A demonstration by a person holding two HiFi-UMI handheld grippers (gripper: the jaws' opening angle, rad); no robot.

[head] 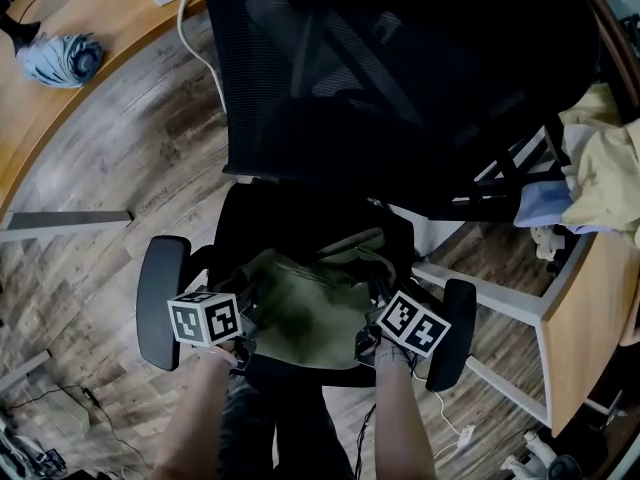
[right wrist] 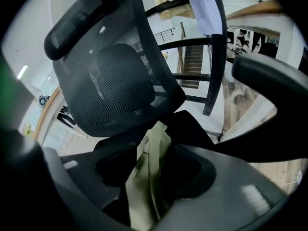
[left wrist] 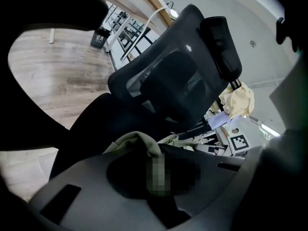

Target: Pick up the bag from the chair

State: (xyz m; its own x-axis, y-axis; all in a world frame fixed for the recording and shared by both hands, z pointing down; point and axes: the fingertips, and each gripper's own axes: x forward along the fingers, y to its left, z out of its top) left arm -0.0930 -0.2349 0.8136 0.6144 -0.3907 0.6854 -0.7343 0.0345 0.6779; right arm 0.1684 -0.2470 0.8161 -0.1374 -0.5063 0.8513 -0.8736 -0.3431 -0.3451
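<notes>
Half done at best: the olive bag [head: 315,313] is lying on the office chair [head: 400,98] seat, not lifted yet. The left tongs [head: 248,320] are pinching its fabric narrow, while the right tongs [head: 372,330] are gaping wide around a fold, not gripping. The armrests [head: 162,303] are boxing in both sides and the backrest is looming ahead, so straight up is looking like the open way out.

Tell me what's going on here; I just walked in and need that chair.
A person works a gripper in each hand at the olive bag lying on the black office chair. The left gripper is shut on a fold of the bag. The right gripper has its jaws apart, a strip of the bag between them, not gripped. The bag is not yet lifted.
</notes>
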